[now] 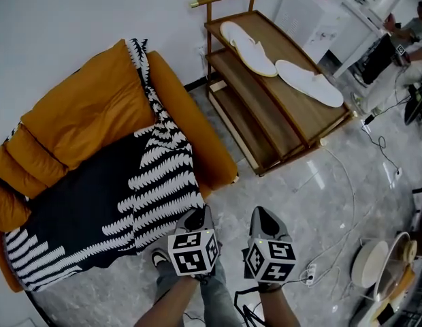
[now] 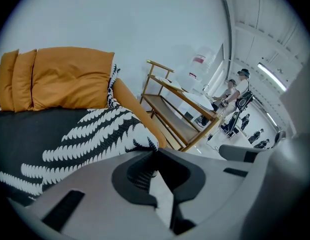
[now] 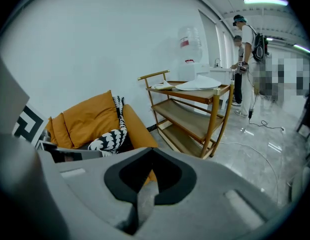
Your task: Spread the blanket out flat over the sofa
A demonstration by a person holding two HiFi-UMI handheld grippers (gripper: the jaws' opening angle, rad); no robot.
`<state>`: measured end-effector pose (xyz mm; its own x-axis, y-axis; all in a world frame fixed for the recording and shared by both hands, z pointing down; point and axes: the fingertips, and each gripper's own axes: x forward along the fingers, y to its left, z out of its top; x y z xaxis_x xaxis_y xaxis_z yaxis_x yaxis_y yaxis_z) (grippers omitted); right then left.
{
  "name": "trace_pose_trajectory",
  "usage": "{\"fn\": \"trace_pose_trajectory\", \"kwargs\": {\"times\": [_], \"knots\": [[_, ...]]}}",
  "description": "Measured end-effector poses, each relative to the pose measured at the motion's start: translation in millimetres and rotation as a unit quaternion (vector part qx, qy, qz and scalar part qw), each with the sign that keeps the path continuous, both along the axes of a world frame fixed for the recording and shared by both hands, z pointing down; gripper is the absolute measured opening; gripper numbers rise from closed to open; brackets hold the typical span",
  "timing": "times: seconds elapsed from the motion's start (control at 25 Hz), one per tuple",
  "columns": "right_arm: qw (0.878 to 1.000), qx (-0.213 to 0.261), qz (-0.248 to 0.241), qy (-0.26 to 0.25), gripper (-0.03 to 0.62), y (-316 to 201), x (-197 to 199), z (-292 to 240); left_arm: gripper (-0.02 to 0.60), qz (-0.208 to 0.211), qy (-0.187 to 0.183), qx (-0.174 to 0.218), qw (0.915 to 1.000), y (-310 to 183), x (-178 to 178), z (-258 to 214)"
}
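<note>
Left gripper: jaws drawn together, nothing pinched between them. The black-and-white blanket lies just ahead and to its left, spread across the seat of the orange sofa; one strip runs up the backrest beside the armrest, and the near corner hangs over the front edge close to the gripper tip. Right gripper: just beside the left one, jaws likewise closed and empty, over the grey floor, with a wooden shelf rack standing ahead of it.

a black-and-white fern-patterned blanket lies spread across the seat of a mustard-orange fabric sofa. one strip climbs beside the back cushion.
</note>
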<state>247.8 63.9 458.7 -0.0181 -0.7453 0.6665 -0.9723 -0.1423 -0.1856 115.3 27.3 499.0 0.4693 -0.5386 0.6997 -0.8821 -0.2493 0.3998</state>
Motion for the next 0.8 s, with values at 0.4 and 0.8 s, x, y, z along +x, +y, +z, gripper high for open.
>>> {"fn": "trace_pose_trajectory", "kwargs": {"times": [0.4, 0.8], "knots": [[1.000, -0.019, 0.012, 0.002, 0.005, 12, 33, 22, 0.014, 0.000, 0.016, -0.027, 0.9995, 7, 44, 41], [0.999, -0.042, 0.017, -0.003, 0.005, 17, 48, 54, 0.014, 0.031, 0.039, -0.029, 0.9984, 7, 78, 88]]}}
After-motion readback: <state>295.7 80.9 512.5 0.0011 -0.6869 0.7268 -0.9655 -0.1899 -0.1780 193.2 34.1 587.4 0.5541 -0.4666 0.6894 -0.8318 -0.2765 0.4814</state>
